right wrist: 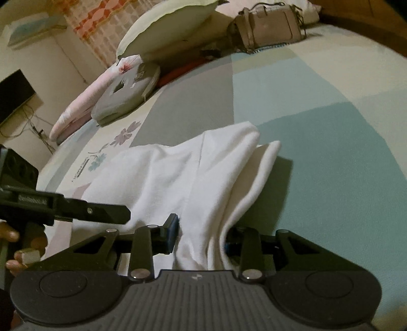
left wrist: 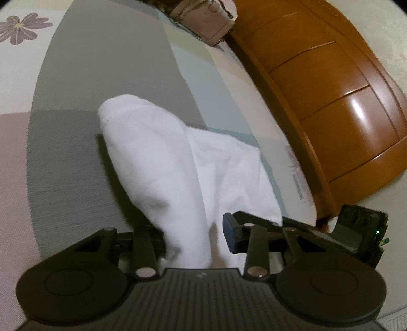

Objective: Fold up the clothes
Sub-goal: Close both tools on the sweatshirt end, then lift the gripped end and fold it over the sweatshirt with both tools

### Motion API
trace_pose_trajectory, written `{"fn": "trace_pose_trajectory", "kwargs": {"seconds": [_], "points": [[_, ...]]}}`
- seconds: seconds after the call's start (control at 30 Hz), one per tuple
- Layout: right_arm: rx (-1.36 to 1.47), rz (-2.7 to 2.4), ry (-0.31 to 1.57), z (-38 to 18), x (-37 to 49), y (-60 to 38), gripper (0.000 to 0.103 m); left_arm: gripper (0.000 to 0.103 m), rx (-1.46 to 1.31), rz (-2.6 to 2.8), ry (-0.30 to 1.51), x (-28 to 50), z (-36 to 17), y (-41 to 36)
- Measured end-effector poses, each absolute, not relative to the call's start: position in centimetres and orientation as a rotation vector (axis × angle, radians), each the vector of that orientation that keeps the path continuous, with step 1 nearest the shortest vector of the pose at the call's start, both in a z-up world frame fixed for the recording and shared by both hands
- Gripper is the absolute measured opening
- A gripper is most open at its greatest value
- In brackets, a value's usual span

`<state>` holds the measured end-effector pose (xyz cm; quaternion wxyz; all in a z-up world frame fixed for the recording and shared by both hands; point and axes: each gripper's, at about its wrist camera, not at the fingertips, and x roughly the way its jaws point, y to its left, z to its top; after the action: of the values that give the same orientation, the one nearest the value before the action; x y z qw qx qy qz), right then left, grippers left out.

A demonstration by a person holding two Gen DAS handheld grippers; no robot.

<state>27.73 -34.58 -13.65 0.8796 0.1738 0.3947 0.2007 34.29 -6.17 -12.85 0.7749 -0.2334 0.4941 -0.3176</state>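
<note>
The left gripper (left wrist: pixel 194 236) and the right gripper (right wrist: pixel 201 236) each clench a bunched edge of the soft white cotton garment (right wrist: pixel 178 178). It trails from their jaws onto the pastel patchwork bedspread (right wrist: pixel 318 101), beside a glossy wooden footboard (left wrist: pixel 330 89).

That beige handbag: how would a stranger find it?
Start at the bed with the pastel patchwork cover. At its far edge, right of the big pale pillow, stands the handbag. It alone is stiff, strapped and boxy; everything nearby is soft bedding.
</note>
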Motion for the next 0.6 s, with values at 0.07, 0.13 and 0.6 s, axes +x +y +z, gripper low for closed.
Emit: {"fn": "trace_pose_trajectory", "kwargs": {"seconds": [0.07,0.13,0.6], "points": [[0.349,0.418,0.814,-13.2,27.5,-34.6,0.038,0.035,-0.507,-0.698,1.063,34.3,-12.4,-6.2],[0.333,0.417,0.806,-12.8,27.1,-34.9,0.038,0.034,-0.507,-0.708,1.057,34.1,-11.9,-6.5],[0.254,0.307,0.679,-8.0,23.9,-41.4,0.038,0.034,-0.533,-0.858,1.033,34.8,-8.4,-15.5]]}}
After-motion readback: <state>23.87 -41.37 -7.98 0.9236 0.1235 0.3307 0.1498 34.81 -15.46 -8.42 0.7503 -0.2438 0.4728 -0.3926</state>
